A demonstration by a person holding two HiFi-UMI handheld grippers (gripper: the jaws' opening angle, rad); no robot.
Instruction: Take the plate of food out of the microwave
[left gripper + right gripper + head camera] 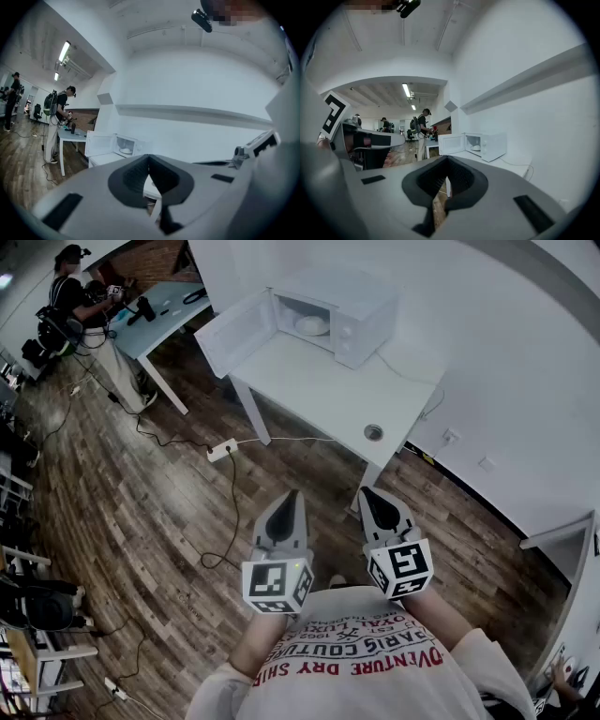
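A white microwave (349,307) stands at the far end of a white table (309,390), its door (234,334) swung open to the left. Inside it lies a white plate of food (311,324), also in the left gripper view as the plate (125,151) and in the right gripper view as the plate (476,147). My left gripper (292,495) and right gripper (368,493) are held side by side close to my chest, over the wooden floor and well short of the table. Both are shut and hold nothing; the jaws of each meet at the tips.
A power strip (222,450) and cables lie on the floor left of the table. A round cable hole (373,432) sits near the table's near end. The white wall runs along the right. A second table (159,310) with a person (75,292) stands at far left.
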